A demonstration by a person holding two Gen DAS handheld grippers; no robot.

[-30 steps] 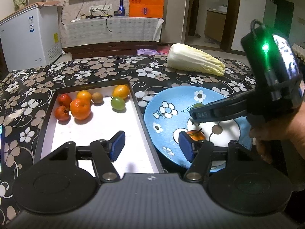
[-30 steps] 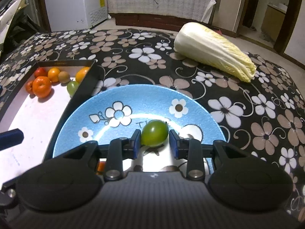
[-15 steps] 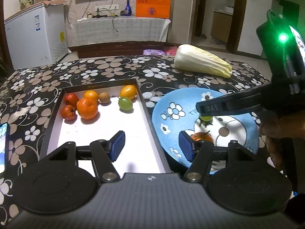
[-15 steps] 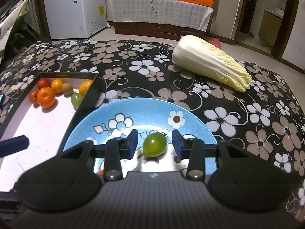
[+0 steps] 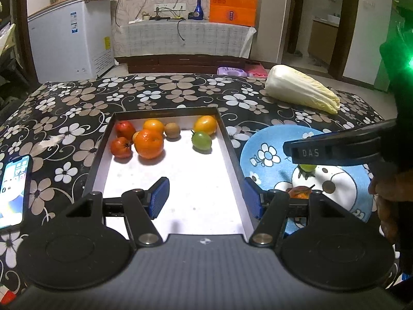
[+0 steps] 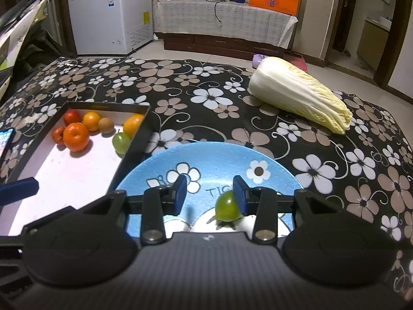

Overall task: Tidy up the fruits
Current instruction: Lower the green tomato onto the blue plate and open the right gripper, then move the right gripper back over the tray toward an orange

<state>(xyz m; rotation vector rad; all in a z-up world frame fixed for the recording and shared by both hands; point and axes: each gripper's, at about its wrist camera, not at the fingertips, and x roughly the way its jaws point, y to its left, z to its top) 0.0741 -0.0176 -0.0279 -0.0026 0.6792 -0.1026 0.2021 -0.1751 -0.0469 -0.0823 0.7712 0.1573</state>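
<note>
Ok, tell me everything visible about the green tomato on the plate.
The green tomato is small, round, glossy and unripe-looking, with its dark calyx showing at the near underside. It sits on the blue plate, over the white cartoon print. The right gripper has its jaws open around it; the tomato lies against the right-hand pad, well clear of the other.

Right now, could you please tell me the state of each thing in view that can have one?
left gripper: open, empty, over the tray
right gripper: open, jaws just opened
green tomato: free on the blue plate, beside the right pad
phone: screen lit
cabbage: lying on its side
</note>
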